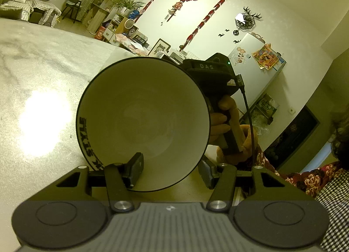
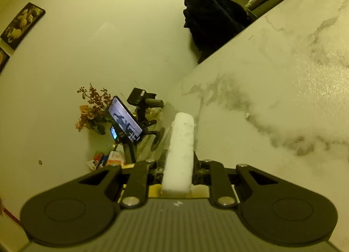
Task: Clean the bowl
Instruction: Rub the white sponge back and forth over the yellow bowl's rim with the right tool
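Observation:
A white bowl with a black rim and black "STYLE" lettering outside is tipped on its side, its empty inside facing the left wrist camera. My left gripper is shut on its lower wall, one finger inside and the other outside. Behind the bowl's right edge a hand holds the right gripper's body; its fingertips are hidden by the bowl. In the right wrist view my right gripper is shut on a white sponge block that sticks out forward.
A white marble table lies under the bowl and fills the right side of the right wrist view. Past its edge stand a phone on a tripod, dried flowers and a dark coat on a chair. A patterned sleeve is at the right.

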The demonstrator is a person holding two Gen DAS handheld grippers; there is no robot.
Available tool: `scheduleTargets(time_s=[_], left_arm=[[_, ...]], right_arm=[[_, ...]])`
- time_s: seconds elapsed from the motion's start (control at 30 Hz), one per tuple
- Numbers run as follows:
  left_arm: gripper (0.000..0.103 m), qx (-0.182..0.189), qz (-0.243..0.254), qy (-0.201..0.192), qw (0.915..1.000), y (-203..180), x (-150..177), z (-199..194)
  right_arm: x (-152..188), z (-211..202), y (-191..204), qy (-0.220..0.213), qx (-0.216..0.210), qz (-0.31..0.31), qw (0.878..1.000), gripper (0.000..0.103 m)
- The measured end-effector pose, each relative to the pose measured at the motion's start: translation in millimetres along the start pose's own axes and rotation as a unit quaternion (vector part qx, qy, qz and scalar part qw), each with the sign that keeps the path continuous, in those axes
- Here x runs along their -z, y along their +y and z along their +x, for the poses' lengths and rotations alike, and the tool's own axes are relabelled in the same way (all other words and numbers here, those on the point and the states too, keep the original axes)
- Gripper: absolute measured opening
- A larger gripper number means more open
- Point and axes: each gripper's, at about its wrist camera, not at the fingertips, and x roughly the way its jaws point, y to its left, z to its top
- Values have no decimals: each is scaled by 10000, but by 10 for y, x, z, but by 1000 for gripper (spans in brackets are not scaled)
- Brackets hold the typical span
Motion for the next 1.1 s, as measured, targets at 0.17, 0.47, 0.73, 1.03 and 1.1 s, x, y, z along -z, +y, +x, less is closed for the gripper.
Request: scheduleTargets(time_s=[0.17,0.47,0.73,1.03,1.1], left_arm=[[57,5,-3,3,10000,-24,9,18],[58,6,0,6,10000,-7,-1,7],[58,30,-31,-6,10000,20,-1,-4],[58,-200,329,-215,9990,-137,-5,-21],[58,-257,413,-195,9986,-207,-38,16]], right_arm=[[6,-15,49,-88,-286,-97,9995,19],[-1,-70,187,-174,-933,-339,9949,19],[-8,-23,96,-75,-381,-181,9991,19],[52,23,145,6,-302,-280,9992,19],[72,64,190,6,-302,-283,9991,19]])
